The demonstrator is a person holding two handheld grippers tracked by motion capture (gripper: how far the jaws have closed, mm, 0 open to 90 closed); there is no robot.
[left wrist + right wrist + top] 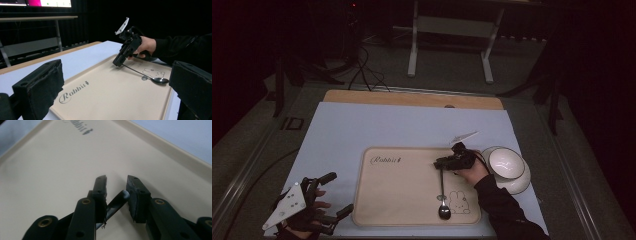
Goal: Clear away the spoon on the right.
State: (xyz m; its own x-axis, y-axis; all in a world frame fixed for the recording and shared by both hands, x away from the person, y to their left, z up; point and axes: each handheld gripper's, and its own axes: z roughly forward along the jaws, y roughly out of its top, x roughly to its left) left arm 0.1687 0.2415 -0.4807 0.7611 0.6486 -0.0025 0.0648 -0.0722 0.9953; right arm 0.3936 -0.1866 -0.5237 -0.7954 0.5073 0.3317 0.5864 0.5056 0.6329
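My right claw (443,162) straddles the spoon (442,192) handle's tip, jaws parted, likely for releasing; left claw (328,196) idles wide open.

Room's pretty dark around my bench (412,98), which has a wooden top with a pale blue sheet (412,127) over most of it. Grey carpet floor (452,70) past the far edge, black cables (364,70) snaking over it, and a white-legged table frame (451,30) standing further back. There's a lit screen (37,3) up behind, the rest is black.
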